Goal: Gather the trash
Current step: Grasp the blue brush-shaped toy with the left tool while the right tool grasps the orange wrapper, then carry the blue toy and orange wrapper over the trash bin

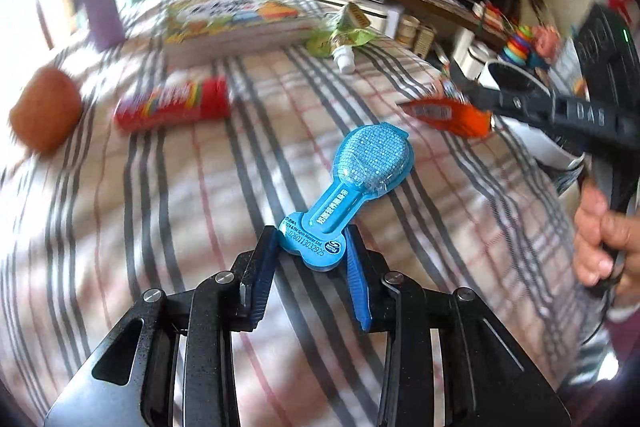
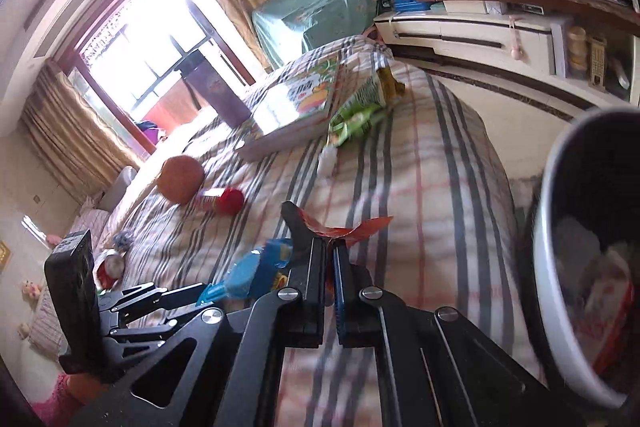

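A blue plastic blister pack (image 1: 352, 171) lies on the checked bedspread (image 1: 400, 267). My left gripper (image 1: 312, 255) has its pads against both sides of the pack's narrow end. The same pack (image 2: 252, 271) shows in the right wrist view. My right gripper (image 2: 330, 247) is shut on a crumpled red-orange wrapper (image 2: 360, 229), held above the bed beside a white bin (image 2: 560, 267). From the left wrist view, that wrapper (image 1: 440, 113) hangs from the right gripper (image 1: 472, 95) in front of the bin (image 1: 516, 75). Crumpled waste lies inside the bin.
On the bed lie a red tube (image 1: 172, 103), a brown round bun-like thing (image 1: 44, 111), a green pouch with a white cap (image 1: 340, 35) and a picture book (image 1: 232, 19). A low cabinet (image 2: 460, 31) runs along the far side. A person's hand (image 1: 600, 227) grips the right handle.
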The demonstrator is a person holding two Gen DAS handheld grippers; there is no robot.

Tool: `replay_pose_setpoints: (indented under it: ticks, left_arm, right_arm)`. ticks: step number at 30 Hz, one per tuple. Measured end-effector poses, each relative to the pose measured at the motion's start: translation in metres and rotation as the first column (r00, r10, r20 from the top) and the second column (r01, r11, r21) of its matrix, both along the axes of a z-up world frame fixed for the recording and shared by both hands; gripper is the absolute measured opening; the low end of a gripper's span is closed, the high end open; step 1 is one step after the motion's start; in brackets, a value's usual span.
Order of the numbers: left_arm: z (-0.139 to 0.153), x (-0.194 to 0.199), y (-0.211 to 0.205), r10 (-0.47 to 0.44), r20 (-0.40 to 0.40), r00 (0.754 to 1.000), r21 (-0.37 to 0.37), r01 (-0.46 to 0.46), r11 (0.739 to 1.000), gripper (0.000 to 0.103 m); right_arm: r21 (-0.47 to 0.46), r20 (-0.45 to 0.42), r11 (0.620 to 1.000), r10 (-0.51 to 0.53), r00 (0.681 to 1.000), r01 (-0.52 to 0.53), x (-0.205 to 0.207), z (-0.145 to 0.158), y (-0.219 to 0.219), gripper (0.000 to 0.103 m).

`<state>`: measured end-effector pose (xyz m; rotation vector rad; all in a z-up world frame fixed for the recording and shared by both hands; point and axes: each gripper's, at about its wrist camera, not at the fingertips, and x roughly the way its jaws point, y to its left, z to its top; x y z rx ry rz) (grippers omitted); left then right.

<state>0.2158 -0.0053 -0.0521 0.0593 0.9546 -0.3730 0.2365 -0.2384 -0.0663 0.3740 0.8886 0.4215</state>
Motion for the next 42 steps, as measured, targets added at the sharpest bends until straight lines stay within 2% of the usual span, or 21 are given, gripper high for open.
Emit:
replay_pose_setpoints:
  ticks: [7,16,28,42]
  left_arm:
    - [-0.001,-0.045,-0.006,0.080,-0.005,0.997,-0.093,-0.080,0.992,0.032]
    - [0.006,-0.061,-0.024,0.088,0.016,0.996,-0.140,-0.085,0.986,0.032]
    - [0.020,-0.072,-0.058,0.034,0.054,0.998,-0.149,-0.025,0.988,0.032]
    - [0.034,-0.071,-0.089,-0.008,0.081,0.997,-0.138,0.019,0.990,0.032]
  right_arm:
    - [-0.031,0.014,0.999,0.008,1.000,-0.008,-0.044,0.000,-0.003,0.003]
    - [-0.034,0.045,0.999,-0.036,0.998,0.037,-0.076,0.009,-0.022,0.003]
    - [-0.018,0.086,0.994,-0.102,0.991,0.104,-0.104,0.023,-0.052,0.003]
    - [0.002,0.119,0.987,-0.163,0.980,0.164,-0.117,0.035,-0.084,0.003]
